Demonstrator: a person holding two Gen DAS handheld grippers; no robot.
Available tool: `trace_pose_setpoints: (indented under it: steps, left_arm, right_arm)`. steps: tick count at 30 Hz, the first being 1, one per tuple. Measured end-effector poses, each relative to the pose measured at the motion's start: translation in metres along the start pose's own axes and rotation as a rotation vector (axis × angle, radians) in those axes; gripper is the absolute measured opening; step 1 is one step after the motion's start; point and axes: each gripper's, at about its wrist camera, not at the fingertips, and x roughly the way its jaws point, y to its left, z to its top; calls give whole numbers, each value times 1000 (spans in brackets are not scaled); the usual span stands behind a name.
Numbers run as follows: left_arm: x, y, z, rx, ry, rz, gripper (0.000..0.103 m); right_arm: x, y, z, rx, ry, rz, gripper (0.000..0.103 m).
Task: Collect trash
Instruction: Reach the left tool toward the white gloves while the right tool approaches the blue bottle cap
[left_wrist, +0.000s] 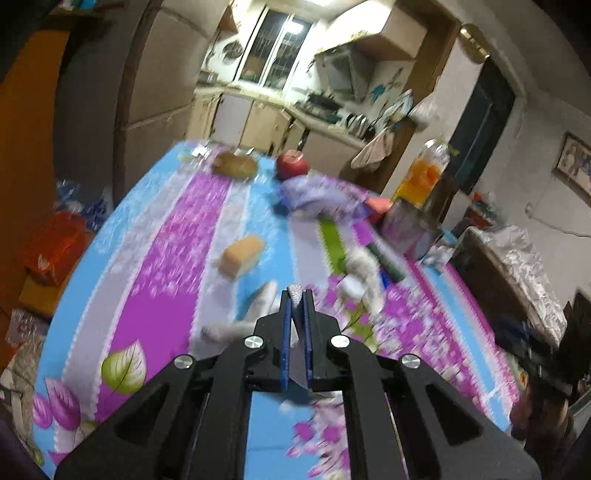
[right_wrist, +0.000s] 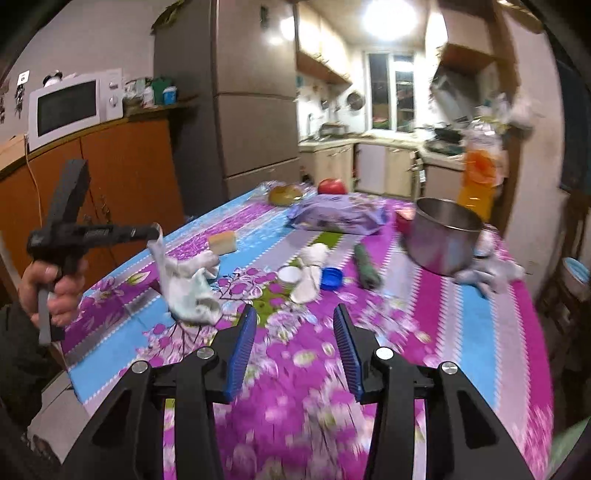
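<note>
Most of the white tissue was hidden between the jaws of the left hand-held gripper. The purple packet was smeared by motion blur, and the tabletop was cut off by the picture's lower edge.

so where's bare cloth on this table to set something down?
Free: the near strip just ahead of the open right gripper, and the left stripes between the sponge and the far bread. Crowded: the middle, with white cap, crumpled tissue, blue cap, green roll, up to the steel pot.
</note>
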Motion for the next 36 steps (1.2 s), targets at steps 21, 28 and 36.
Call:
trace_pose_setpoints:
  steps: [21, 28, 36]
  left_arm:
    - [-1, 59, -41, -126, 86, 8, 45]
    - [-1, 55, -51, -103, 122, -5, 53]
    - [10, 44, -52, -113, 104, 0, 53]
  right_arm:
    - [220, -43, 38, -99, 316, -52, 43]
    - [215, -44, 41, -74, 279, -56, 40]
    - [140, -39, 26, 21, 163, -31, 40]
